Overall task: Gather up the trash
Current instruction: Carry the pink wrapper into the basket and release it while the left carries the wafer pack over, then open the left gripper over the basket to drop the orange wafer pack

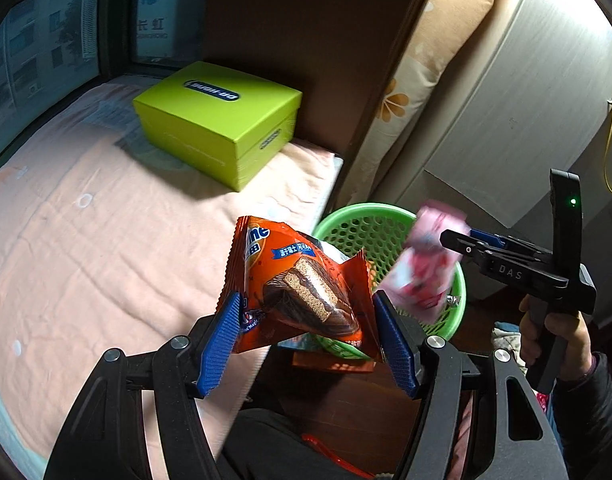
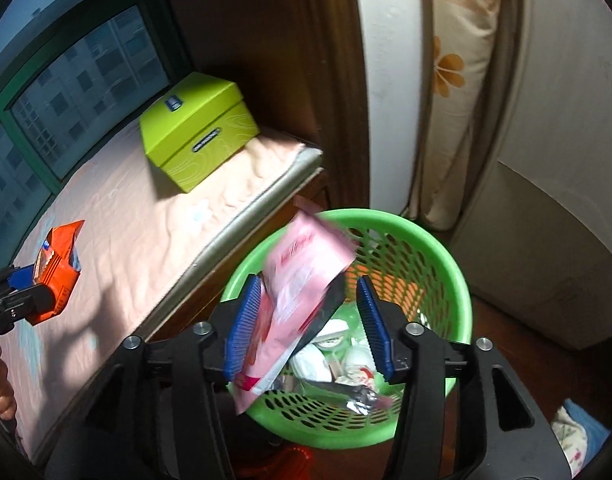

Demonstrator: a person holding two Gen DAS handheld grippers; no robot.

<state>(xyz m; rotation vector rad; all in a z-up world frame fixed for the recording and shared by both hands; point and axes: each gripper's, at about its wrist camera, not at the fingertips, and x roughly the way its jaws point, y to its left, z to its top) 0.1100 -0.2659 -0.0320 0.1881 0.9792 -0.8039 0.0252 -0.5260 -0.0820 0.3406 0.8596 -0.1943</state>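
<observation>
Orange snack wrapper (image 1: 298,288) is light, crinkly and slippery; best pinched at the flat sealed edges. The left tool (image 1: 306,340) pinches it there, at the bed edge beside the green basket (image 2: 446,256). Pink wrapper (image 2: 302,276), thin and floppy, sits blurred between the spread jaws of the right tool (image 2: 306,328) over the basket, probably released, touching only the left pad.

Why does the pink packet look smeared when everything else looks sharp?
Right wrist view: the pink packet is motion-blurred over the green basket; the lime box stays crisp in sunlight. Left wrist view: same packet smeared, orange wrapper sharp; edges curve, fisheye.
</observation>
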